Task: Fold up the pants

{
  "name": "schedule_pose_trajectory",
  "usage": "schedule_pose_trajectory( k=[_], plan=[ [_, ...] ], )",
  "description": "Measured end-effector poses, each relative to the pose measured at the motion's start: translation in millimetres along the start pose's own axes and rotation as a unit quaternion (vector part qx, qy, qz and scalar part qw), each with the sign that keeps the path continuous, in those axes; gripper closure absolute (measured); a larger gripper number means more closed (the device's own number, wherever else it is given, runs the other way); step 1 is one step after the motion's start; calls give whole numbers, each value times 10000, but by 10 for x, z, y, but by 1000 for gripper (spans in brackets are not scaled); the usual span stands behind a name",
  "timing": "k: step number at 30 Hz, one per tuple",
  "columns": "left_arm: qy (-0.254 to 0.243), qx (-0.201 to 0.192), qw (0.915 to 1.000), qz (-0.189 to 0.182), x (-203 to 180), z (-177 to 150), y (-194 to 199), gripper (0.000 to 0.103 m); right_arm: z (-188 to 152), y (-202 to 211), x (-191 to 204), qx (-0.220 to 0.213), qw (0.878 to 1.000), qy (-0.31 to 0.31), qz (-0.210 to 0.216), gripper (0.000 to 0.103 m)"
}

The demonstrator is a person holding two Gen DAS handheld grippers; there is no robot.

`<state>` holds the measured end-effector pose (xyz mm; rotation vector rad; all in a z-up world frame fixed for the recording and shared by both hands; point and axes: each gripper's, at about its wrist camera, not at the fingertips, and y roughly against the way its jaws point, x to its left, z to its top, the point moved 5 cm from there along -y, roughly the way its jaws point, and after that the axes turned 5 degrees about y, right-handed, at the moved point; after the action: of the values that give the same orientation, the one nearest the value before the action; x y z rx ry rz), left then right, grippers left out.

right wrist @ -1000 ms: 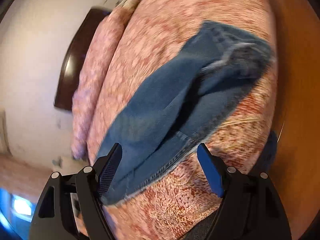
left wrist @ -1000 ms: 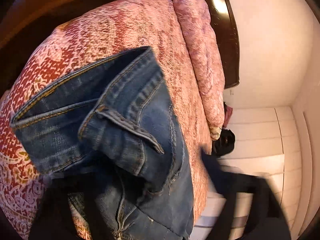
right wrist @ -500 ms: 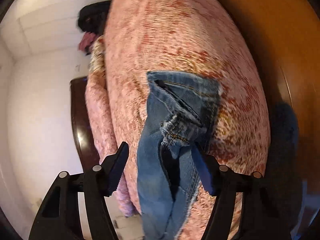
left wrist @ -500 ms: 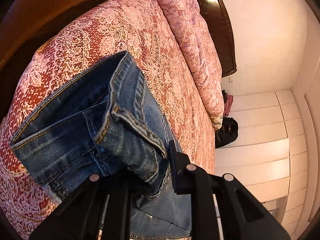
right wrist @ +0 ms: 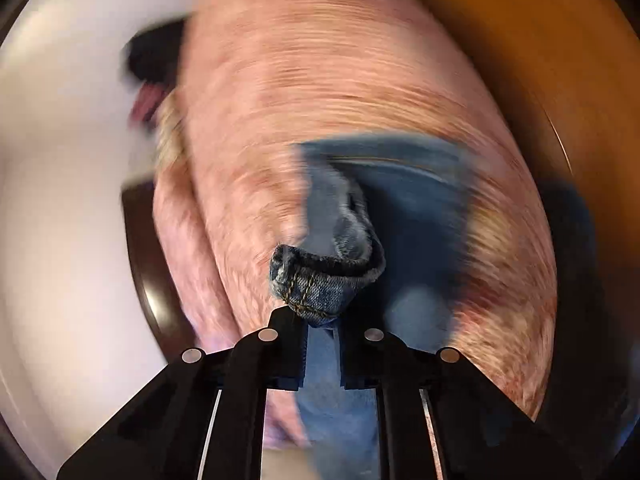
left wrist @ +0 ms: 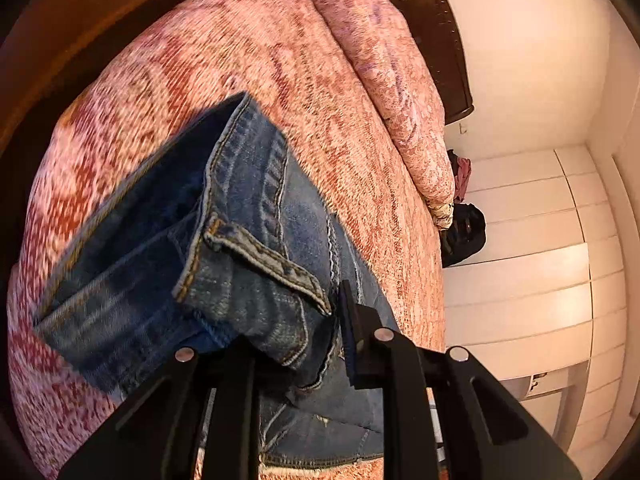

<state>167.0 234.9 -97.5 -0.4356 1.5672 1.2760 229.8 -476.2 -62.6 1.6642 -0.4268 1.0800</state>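
Both hand-held grippers, left (left wrist: 288, 344) and right (right wrist: 320, 344), the right's jaws closing, pinch the blue denim pants (left wrist: 224, 248) near the patterned pink bed's (left wrist: 248, 56) edge, starting a fold; next likely lift together.

jeans (left wrist: 256, 264): 1 | tongs (left wrist: 296, 344): 2 | bedspread (left wrist: 248, 56): 1 | headboard (left wrist: 436, 36): 1

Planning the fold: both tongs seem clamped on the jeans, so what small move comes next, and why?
Probably lift both tongs together and draw the jeans taut. The left tongs pinch the waistband, the right tongs are closing on a bunched hem, and the denim between lies rumpled on the bed.
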Motion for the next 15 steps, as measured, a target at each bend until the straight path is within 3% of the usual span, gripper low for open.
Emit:
schedule_pose_trajectory(
  k=[1, 2, 4, 5, 6, 7, 9, 10, 11, 12, 13, 14, 15],
  plan=[
    [-26, -76, 9999, -113, -42, 36, 16, 88, 49, 24, 193, -56, 9989, 457, 60, 94],
    [-45, -151, 9996, -238, -79, 57, 43, 88, 110, 87, 478, -165, 9934, 1049, 436, 94],
    [-217, -319, 9979, -529, -177, 77, 125, 88, 97, 234, 920, -380, 9702, 2251, 810, 94],
    [-342, -372, 9970, -579, -207, 66, 160, 88, 92, 286, 958, -407, 9640, 2411, 1041, 94],
    [-493, -392, 9966, -533, -210, 54, 202, 88, 107, 300, 888, -347, 9635, 2376, 1182, 94],
    [-575, -368, 9964, -494, -157, 32, 242, 88, 151, 287, 652, -252, 9677, 2289, 1021, 94],
    [-512, -302, 9976, -344, 33, -10, 257, 88, 185, 198, 85, -128, 9778, 2054, 383, 94],
    [-327, -268, 9989, -205, 185, -20, 260, 88, 203, 99, -249, 113, 9837, 1792, -26, 89],
    [-213, -233, 9994, -119, 295, -28, 266, 88, 205, 30, -687, 326, 9916, 1193, -386, 88],
    [-208, -207, 9996, -7, 367, -48, 272, 88, 185, 80, -826, 215, 9968, 763, 123, 88],
    [-240, -190, 9995, 47, 416, -65, 284, 88, 161, 128, -882, 127, 9978, 569, 323, 86],
    [-204, -203, 9996, -12, 433, -67, 300, 88, 122, 162, -854, 58, 9972, 695, 255, 83],
    [-164, -229, 9996, -43, 436, -66, 290, 88, 67, 182, -802, 40, 9967, 779, 230, 75]
  ],
)
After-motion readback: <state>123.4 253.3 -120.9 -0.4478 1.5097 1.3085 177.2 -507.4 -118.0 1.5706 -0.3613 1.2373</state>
